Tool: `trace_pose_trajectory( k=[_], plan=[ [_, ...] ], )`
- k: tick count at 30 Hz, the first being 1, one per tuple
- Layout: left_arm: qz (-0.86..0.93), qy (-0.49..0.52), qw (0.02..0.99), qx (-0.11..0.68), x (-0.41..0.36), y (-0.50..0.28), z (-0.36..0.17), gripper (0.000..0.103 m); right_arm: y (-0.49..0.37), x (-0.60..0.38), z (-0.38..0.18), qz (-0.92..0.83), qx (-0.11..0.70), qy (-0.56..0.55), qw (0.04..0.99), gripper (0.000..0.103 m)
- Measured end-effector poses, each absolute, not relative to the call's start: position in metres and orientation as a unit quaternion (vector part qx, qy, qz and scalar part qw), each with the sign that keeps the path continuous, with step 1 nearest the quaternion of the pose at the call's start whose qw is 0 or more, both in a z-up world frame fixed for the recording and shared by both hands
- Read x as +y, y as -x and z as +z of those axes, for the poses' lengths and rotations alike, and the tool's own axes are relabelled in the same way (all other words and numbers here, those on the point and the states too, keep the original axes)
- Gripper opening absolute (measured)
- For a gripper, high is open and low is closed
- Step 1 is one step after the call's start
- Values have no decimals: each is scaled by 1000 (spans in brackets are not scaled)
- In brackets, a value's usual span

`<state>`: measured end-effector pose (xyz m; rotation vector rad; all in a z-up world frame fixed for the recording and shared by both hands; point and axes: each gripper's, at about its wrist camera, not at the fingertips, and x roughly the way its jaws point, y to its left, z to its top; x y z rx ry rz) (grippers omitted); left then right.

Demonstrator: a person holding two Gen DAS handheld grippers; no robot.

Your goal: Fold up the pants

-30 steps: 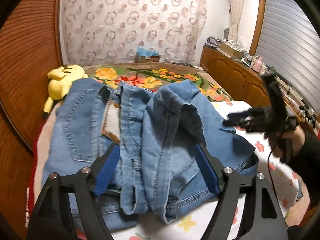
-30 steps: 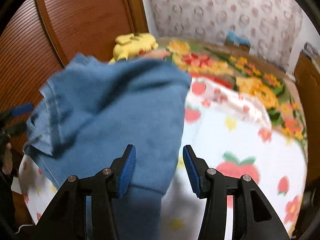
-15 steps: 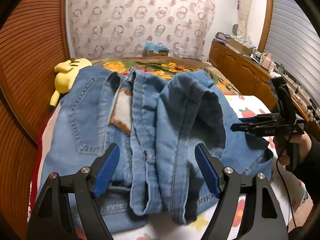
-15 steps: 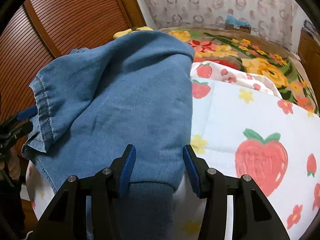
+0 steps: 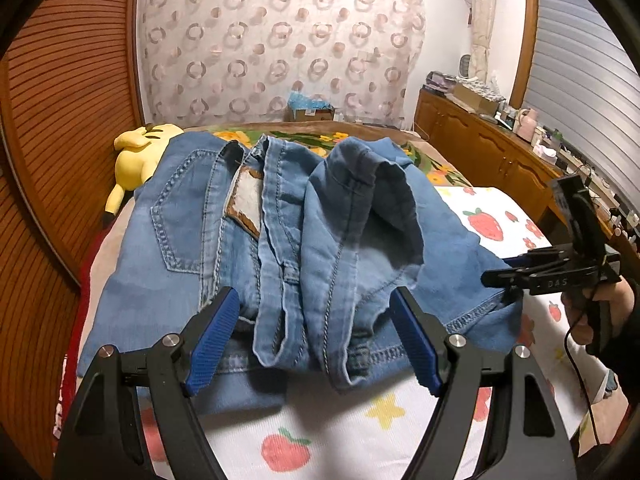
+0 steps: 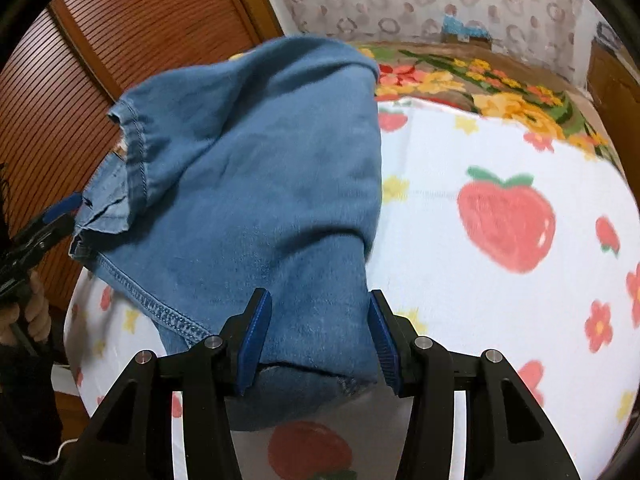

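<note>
Blue jeans (image 5: 280, 240) lie folded in a loose pile on the bed, with a back pocket and a leather waist patch (image 5: 244, 204) facing up. My left gripper (image 5: 316, 344) is open, its blue pads on either side of the near folds of the jeans. My right gripper (image 6: 318, 340) is open over the denim (image 6: 260, 184), with cloth between the pads but not pinched. The right gripper also shows in the left wrist view (image 5: 552, 268) at the pile's right edge. The left gripper also shows in the right wrist view (image 6: 44, 228) at the far left.
The bed has a white strawberry-print cover (image 6: 500, 216) and a floral blanket (image 6: 480, 80) behind. A yellow plush toy (image 5: 136, 156) lies at the far left by the brown slatted door (image 5: 60, 120). A wooden sideboard (image 5: 480, 148) with clutter stands on the right.
My left gripper has drawn back a little from the pile, open throughout. My right gripper has moved lower along the right edge of the jeans, and the cloth has settled flatter.
</note>
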<state>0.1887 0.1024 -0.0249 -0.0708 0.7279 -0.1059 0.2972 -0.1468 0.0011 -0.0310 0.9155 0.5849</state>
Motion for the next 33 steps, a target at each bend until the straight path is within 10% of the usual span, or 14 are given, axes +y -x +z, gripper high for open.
trace_pose_trajectory(
  k=[4, 7, 17, 33],
  plan=[
    [-50, 34, 934, 352, 101, -181, -24, 78, -288, -140, 7, 291, 425, 19, 857, 16],
    [-49, 33, 938, 343, 98, -173, -18, 78, -270, -146, 28, 305, 394, 14, 867, 11],
    [-65, 25, 951, 303, 78, -158, 12, 78, -177, -202, 100, 305, 299, 27, 904, 10],
    [-145, -33, 929, 339, -10, -191, -3, 78, -132, -265, 31, 204, 335, 21, 919, 26]
  ],
)
